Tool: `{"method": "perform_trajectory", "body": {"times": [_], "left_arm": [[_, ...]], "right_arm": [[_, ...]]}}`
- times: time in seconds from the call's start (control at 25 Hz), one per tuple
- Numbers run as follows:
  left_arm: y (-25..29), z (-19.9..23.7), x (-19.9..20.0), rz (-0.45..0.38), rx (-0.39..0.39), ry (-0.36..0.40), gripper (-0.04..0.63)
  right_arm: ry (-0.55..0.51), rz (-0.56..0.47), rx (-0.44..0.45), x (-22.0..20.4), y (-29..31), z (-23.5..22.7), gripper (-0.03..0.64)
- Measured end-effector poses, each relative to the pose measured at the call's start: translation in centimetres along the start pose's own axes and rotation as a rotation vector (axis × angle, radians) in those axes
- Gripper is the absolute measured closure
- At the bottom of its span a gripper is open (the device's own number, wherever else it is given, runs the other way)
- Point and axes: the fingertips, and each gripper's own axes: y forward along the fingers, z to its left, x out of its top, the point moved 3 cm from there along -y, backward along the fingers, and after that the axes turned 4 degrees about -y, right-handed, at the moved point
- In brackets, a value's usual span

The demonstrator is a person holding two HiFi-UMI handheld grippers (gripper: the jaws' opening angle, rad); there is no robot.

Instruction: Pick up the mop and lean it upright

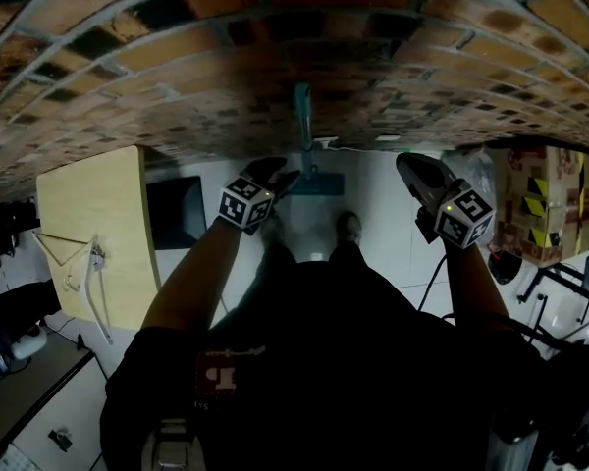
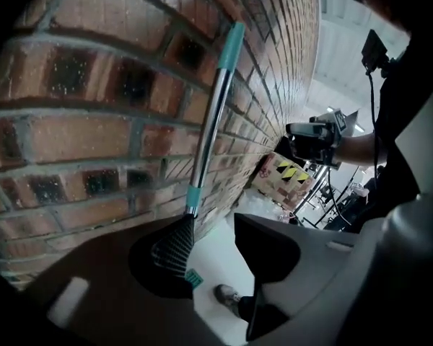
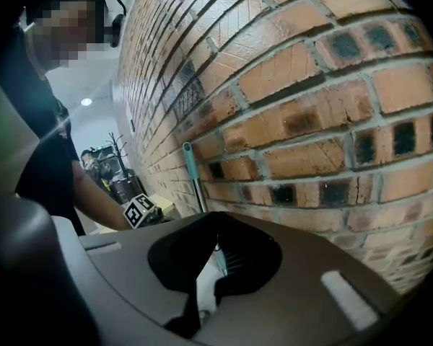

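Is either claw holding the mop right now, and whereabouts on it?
Nothing is held. The mop leans on the brick wall. The left gripper has its fingers apart, not closed on it, and the right gripper is shut, empty.

My shoes (image 1: 348, 226) stand on the white floor (image 1: 375, 202) at mid-frame. The mop (image 1: 319, 182) rests just above them. A cardboard box (image 1: 545, 204) sits far right.

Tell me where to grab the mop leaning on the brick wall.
Grip the mop on its bare metal shaft, coming from the open room side with a jaw on either side. It is slim and near upright, and the brick wall sits right behind it.
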Motion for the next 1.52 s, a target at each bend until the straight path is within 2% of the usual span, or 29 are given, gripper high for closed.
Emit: {"method": "perform_trajectory", "body": {"times": [0.2,0.36,0.56,0.84,0.92,1.0,1.28,1.52], "left_arm": [[4.4,2.8,-2.2,0.03,0.044,-0.015,0.377],[7.6,4.5,-3.8,0.037,0.077,-0.01,0.364],[11.0,5.5,-5.0,0.032,0.075,0.028,0.356],[13.6,5.6,-4.7,-0.036,0.068,0.078,0.357],[13.8,5.7,-4.7,-0.059,0.072,0.093,0.378],[13.8,5.8,-4.3,-0.081,0.077,0.115,0.456],[13.0,5.2,-3.9,-0.063,0.076,0.197,0.469],[11.6,3.0,-2.9,-0.041,0.057,0.291,0.471]], "right_arm": [[0.028,0.017,-0.017,-2.0,1.3,-1.2,0.601],[0.058,0.029,-0.005,-4.3,2.2,-1.3,0.601],[0.09,0.051,-0.004,-7.6,2.6,-1.7,0.601],[0.117,0.076,0.001,-11.0,3.0,-2.2,0.601],[0.118,0.078,0.002,-11.6,3.2,-2.2,0.601],[0.114,0.075,-0.001,-11.9,3.5,-2.5,0.601],[0.099,0.063,-0.013,-11.9,3.6,-3.1,0.601],[0.082,0.044,-0.018,-10.3,2.9,-2.8,0.601]]}}
